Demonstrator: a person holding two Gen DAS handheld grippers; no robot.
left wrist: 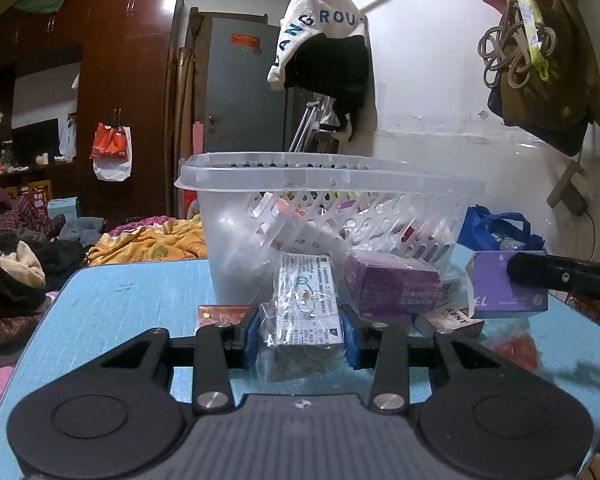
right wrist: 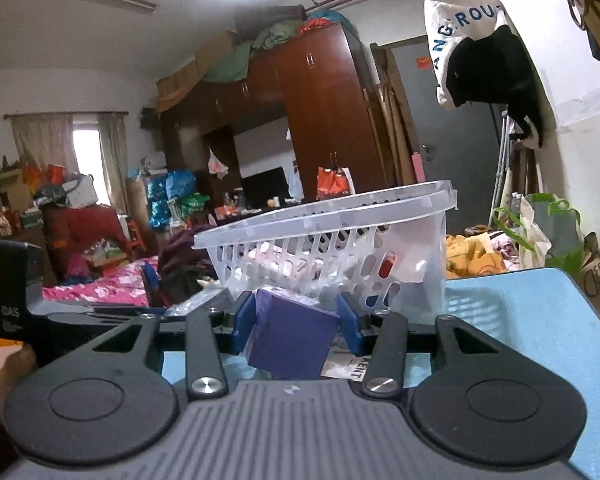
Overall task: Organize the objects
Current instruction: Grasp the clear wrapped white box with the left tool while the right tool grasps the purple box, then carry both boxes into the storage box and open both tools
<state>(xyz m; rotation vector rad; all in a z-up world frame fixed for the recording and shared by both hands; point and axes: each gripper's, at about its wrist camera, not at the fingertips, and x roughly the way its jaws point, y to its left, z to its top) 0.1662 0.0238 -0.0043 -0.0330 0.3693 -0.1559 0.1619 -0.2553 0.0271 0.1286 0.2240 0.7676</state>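
My left gripper (left wrist: pixel 302 334) is shut on a plastic-wrapped white packet with printed text (left wrist: pixel 306 304), held just above the blue table (left wrist: pixel 132 300). A clear slotted plastic basket (left wrist: pixel 320 184) stands right behind it, with several items inside. My right gripper (right wrist: pixel 296 322) has its blue pads on both sides of a purple box (right wrist: pixel 290 338), touching it. The same basket (right wrist: pixel 340 232) stands just beyond it. In the left wrist view a dark purple box (left wrist: pixel 392 288), a light purple box (left wrist: pixel 504 292) and a white KENT pack (left wrist: pixel 452 320) lie at the basket's foot.
A small red packet (left wrist: pixel 220 314) lies on the table left of the left fingers. The right gripper's black body (left wrist: pixel 564 276) reaches in from the right. A blue bag (left wrist: pixel 496 228) sits past the table's far right edge. Beds, clothes and wardrobes surround the table.
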